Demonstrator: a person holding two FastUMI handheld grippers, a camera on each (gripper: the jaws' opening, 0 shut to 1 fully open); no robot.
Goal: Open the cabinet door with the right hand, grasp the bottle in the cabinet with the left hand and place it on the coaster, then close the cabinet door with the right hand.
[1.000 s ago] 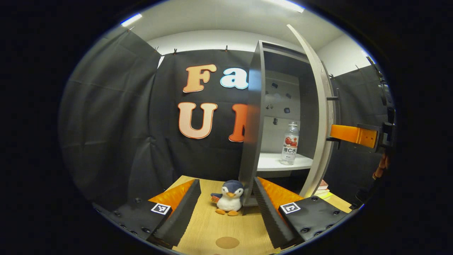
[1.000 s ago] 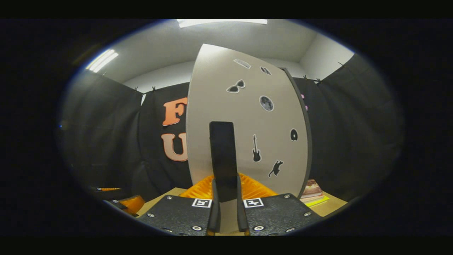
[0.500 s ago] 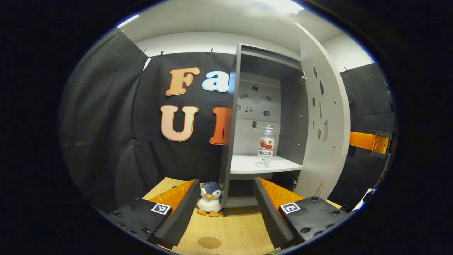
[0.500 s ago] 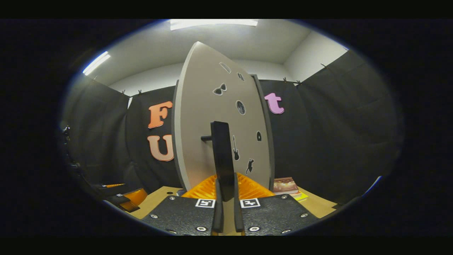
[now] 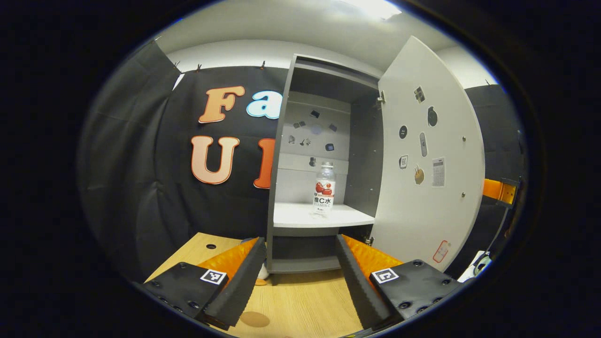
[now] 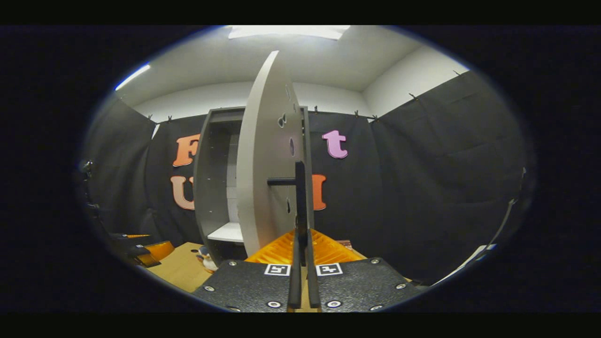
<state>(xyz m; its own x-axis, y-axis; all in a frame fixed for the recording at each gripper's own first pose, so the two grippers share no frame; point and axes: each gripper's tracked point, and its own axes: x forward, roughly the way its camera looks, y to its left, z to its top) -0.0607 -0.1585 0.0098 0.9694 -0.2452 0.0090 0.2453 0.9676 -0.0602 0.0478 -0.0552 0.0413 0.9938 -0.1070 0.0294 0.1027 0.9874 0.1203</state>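
Note:
The grey cabinet (image 5: 281,155) stands with its door (image 5: 429,155) swung wide to the right. A clear bottle (image 5: 324,188) with a red-and-white label stands upright on the white shelf (image 5: 293,217) inside. My left gripper (image 5: 300,277) is open, low over the table and well short of the bottle. A brown round coaster (image 5: 253,319) lies on the wooden table (image 5: 305,305) between its fingers. In the right gripper view the door (image 6: 267,155) is nearly edge-on, and my right gripper (image 6: 301,232) is shut on its black handle (image 6: 300,197).
A penguin toy (image 6: 205,258) sits at the cabinet's foot, mostly hidden behind my left finger in the left gripper view. The right gripper's orange body (image 5: 498,190) pokes out behind the door's edge. Black cloth walls close in the booth.
The door has swung much farther open, pulled by the right gripper. The left gripper has shifted so the bottle and open cabinet now sit straight ahead between its fingers.

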